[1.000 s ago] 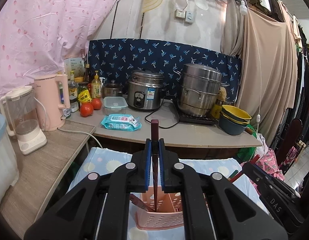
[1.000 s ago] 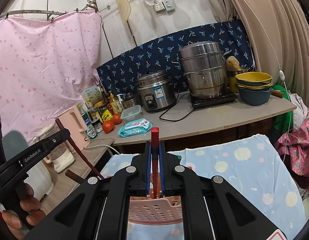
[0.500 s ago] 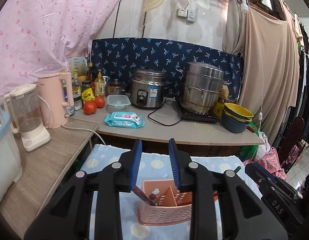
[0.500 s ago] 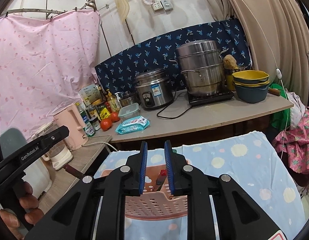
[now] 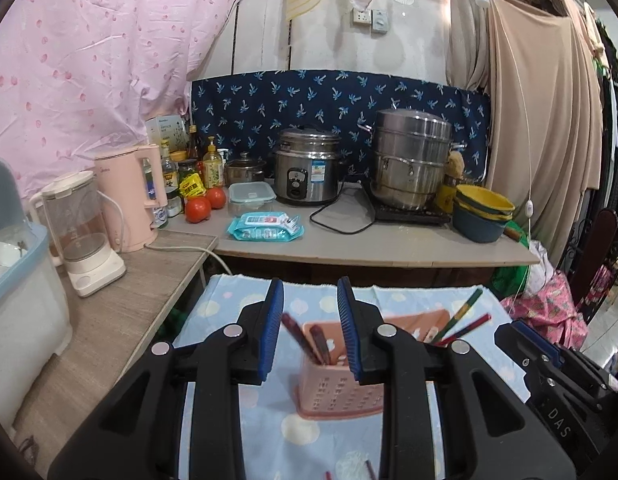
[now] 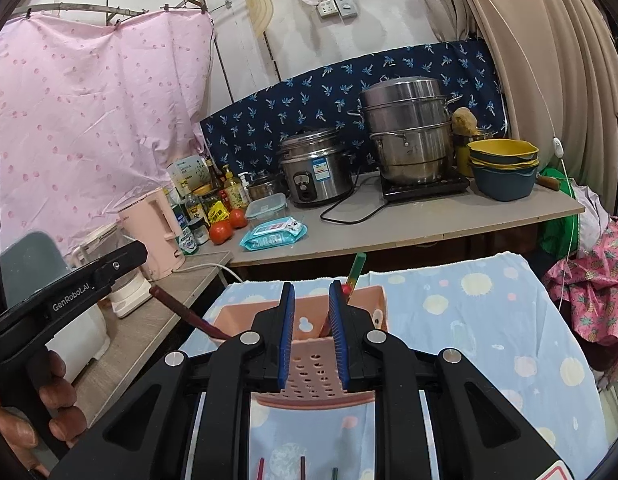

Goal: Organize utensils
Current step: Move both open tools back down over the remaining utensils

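pink plastic holder (image 5: pixel 341 384) on the table cloth (image 6: pixel 489 320) contains several chopsticks (image 5: pixel 309 342); loose chopsticks (image 6: pixel 261 469) lie near it, unsorted; left gripper (image 5: pixel 310 330) and right gripper (image 6: pixel 311 334) jaws spread, empty.

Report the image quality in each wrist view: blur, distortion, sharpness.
Left wrist view: pink utensil basket and dark chopsticks are blurred, the countertop behind is sharp, and fisheye bends the edges. Right wrist view: basket is sharper, with similar fisheye curvature and dark corners.
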Available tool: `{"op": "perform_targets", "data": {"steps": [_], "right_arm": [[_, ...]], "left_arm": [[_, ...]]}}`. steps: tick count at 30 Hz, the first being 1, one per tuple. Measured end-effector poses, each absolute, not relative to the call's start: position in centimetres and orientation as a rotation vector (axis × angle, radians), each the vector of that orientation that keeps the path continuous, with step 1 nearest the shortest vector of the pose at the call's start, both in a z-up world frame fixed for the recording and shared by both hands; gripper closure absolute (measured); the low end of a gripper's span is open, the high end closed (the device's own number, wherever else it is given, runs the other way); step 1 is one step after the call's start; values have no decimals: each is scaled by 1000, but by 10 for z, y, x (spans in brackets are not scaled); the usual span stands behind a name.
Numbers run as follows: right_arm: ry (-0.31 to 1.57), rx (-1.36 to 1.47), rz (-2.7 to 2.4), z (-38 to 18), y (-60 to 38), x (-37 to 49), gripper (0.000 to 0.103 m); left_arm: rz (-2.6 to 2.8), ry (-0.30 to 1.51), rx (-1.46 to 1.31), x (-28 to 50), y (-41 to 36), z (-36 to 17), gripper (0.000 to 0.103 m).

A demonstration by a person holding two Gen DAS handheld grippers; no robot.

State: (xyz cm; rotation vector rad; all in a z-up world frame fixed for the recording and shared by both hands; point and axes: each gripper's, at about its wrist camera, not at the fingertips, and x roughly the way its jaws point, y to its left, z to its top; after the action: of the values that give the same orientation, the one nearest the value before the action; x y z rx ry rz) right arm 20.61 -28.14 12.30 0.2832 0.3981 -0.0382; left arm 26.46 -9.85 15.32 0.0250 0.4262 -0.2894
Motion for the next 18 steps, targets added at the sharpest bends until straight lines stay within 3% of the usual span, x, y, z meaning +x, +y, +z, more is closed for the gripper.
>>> {"op": "perform_targets", "data": {"steps": [18], "right_arm": [[559, 236, -14, 63, -248, 124, 77]], "left_arm": [[-268, 619, 82, 200, -83, 79, 76]]}}
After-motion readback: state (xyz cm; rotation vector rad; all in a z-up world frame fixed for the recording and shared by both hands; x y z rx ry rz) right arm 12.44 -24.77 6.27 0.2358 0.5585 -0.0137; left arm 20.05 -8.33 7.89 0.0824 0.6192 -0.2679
